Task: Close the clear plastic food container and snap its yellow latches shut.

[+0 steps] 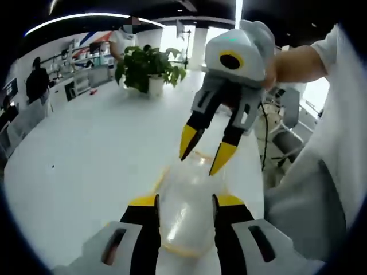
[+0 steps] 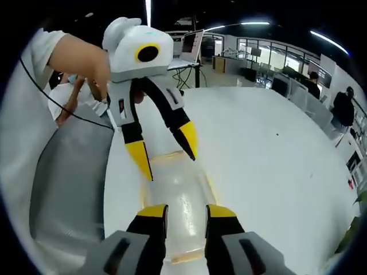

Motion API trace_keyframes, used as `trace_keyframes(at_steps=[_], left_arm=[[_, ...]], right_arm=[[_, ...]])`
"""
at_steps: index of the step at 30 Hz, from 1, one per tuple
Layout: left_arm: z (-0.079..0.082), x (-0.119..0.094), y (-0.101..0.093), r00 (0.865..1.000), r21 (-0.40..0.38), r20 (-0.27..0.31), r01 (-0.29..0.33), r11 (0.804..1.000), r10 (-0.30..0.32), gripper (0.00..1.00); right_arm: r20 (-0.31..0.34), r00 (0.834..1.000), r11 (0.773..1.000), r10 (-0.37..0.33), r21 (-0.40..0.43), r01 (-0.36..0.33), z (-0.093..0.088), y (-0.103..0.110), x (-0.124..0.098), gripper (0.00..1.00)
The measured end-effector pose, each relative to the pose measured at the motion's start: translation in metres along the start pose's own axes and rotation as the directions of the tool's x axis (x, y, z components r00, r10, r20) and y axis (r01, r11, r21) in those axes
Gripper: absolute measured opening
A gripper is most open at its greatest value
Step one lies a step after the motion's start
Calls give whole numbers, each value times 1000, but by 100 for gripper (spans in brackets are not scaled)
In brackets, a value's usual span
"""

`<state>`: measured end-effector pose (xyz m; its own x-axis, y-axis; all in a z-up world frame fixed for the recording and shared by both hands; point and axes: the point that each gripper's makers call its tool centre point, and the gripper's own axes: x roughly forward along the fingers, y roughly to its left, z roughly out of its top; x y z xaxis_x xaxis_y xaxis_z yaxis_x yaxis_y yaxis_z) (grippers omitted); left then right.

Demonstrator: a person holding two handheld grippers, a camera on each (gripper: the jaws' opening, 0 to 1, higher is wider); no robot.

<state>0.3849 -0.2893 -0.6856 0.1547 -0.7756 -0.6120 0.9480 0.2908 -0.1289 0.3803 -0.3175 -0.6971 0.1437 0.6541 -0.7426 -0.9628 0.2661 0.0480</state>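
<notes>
On the white surface (image 1: 86, 172), between the two tongs, lies the clear plastic food container (image 1: 186, 212), its yellow rim showing faintly along its edges. Seen from the left gripper view, the left tongs (image 1: 186, 201) reach forward with their black, yellow-tipped jaws standing on either side of the container, close against its sides, though whether they press it or merely flank it cannot be told. Beyond the container, the right tongs (image 1: 202, 150) come down from above, held by a hand (image 1: 287, 66) in a white sleeve; their two yellow-tipped jaws are spread apart, with the tips just over the container's far end. From the right gripper view the arrangement is mirrored: the right tongs (image 2: 186, 213) rise with a jaw on each side of the container (image 2: 175, 195), and the left tongs (image 2: 166, 152) hang over its far end with jaws splayed. A yellow latch (image 2: 186, 256) shows at the container's near edge in that view, between the jaws, and its state is too blurred to judge. Farther back on the surface in the left gripper view stands a potted plant (image 1: 148, 69), and people (image 1: 37, 80) are in the office behind.
</notes>
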Motion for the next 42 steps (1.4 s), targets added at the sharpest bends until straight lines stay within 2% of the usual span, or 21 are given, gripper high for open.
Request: trace_keyframes(at_steps=[3, 6, 8, 10, 14, 18, 21, 26, 31, 37, 42], left_arm=[[-5, 5, -2, 1000, 58, -17, 2, 998, -1, 27], [-8, 11, -5, 1000, 55, -23, 17, 998, -16, 26], [-8, 14, -14, 998, 62, -29, 65, 996, -64, 27], [-12, 17, -17, 996, 96, -50, 73, 993, -68, 26], [-13, 21, -22, 995, 128, -58, 91, 988, -84, 20], [-13, 24, -23, 994, 135, -64, 98, 986, -90, 18], [-13, 26, -26, 993, 170, -63, 109, 979, -100, 15], [-18, 31, -34, 988, 215, -97, 140, 966, -122, 10], [-17, 35, -36, 988, 220, -98, 136, 966, -117, 6], [-17, 38, -39, 989, 230, -90, 139, 963, -121, 6], [-16, 38, -45, 989, 197, -75, 141, 970, -128, 7]], right_arm=[[-11, 1000, 999, 7, -39, -7, 0, 2, 4, 21], [-29, 999, 998, 26, -64, -28, -3, 5, 9, 19], [-34, 999, 996, 32, -84, -35, -3, 6, 11, 17], [-39, 999, 994, 32, -104, -36, -2, 5, 14, 15], [-35, 999, 993, 26, -113, -30, 0, 1, 17, 12], [-38, 999, 993, 28, -113, -32, 2, -2, 21, 10], [-39, 999, 990, 31, -136, -36, 2, -2, 23, 8], [-33, 999, 989, 17, -143, -21, 4, -8, 27, 8], [-40, 999, 991, 20, -130, -25, 5, -11, 31, 4], [-55, 998, 991, 16, -134, -23, 4, -15, 38, 8], [-66, 998, 990, 8, -143, -17, 4, -19, 40, 11]])
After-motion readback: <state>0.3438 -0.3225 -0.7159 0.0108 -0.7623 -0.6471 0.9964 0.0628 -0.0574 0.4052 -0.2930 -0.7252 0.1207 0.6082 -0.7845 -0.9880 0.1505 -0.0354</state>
